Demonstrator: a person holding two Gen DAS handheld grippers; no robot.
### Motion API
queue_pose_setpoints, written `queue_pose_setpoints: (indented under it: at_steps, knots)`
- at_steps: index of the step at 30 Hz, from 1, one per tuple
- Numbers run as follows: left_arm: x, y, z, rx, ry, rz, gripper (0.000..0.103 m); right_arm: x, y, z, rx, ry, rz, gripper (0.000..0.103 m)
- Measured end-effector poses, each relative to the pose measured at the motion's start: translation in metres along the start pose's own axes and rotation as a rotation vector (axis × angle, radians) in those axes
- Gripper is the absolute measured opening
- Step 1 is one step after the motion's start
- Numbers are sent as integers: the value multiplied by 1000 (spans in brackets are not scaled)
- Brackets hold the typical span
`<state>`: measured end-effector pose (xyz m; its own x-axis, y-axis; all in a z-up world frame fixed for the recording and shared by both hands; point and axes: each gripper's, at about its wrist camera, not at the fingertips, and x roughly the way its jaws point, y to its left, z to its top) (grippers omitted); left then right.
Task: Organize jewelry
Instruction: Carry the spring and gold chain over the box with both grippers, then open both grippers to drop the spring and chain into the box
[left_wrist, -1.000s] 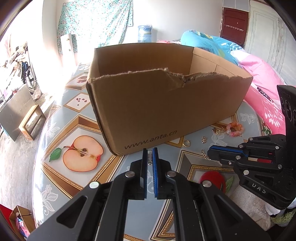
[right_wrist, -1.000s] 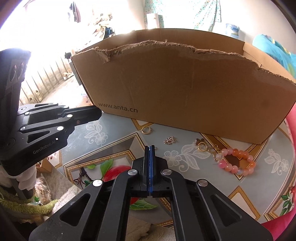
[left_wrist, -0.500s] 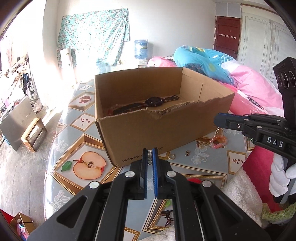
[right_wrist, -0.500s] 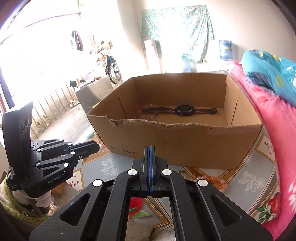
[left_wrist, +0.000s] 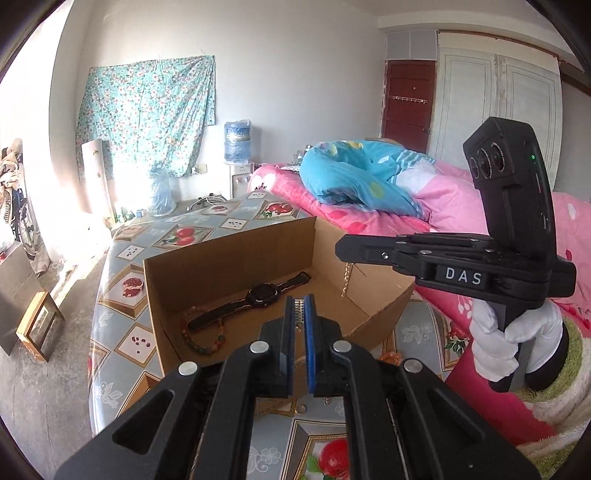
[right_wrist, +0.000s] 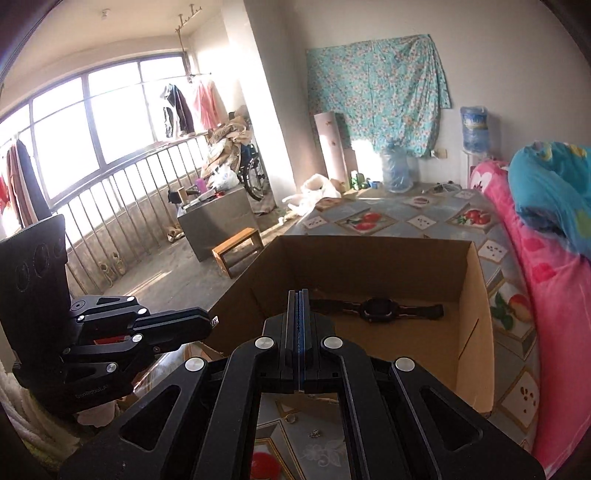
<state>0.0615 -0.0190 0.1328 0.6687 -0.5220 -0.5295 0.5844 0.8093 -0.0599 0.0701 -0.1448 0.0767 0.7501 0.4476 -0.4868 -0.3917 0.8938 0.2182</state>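
Observation:
An open cardboard box (left_wrist: 229, 266) (right_wrist: 369, 258) stands on the fruit-patterned table (left_wrist: 122, 332). In it lie a black watch (left_wrist: 264, 295) (right_wrist: 378, 308) and a bead bracelet (left_wrist: 201, 341). My left gripper (left_wrist: 299, 301) (right_wrist: 210, 321) hovers over the box's near edge, shut on a small silver chain piece (left_wrist: 299, 308). My right gripper (left_wrist: 338, 245) (right_wrist: 298, 295) is over the box too, jaws pressed together. A thin gold chain (left_wrist: 346, 280) dangles from its tip in the left wrist view. The right wrist view does not show that chain.
Loose jewelry lies on the table in front of the box: a ring (right_wrist: 290, 419), a small piece (right_wrist: 314, 434) and pink beads (left_wrist: 389, 357). A pink bed (left_wrist: 461, 206) borders the table on the right. A white-gloved hand (left_wrist: 513, 332) holds the right gripper.
Both grippers have risen from table level in front of the box to above its rim. The box's inside, with the watch, has come into view.

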Motion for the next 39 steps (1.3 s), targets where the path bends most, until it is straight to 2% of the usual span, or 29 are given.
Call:
queue_pose_setpoints:
  at_steps: [6,9,13,16,22,29,39]
  knots:
    - [71,19,17,-28,152,6,4,48,-42,11,105,179,42,0]
    - [98,30,18,-65,222,-16,4,60,-52,11,141,234,52,0]
    - [120,38,20,-93,271,-24,4,71,-57,12,170,291,64,0]
    - [124,40,21,-110,279,-1,5,75,-57,14,185,318,58,3]
    - [128,48,22,-153,276,19,5,69,-61,17,201,290,52,5]
    - [117,47,27,-155,208,37,6,50,-60,15,200,195,31,8]
    - [75,33,37,-154,40,45,16,2,-39,7,166,40,-30,21]
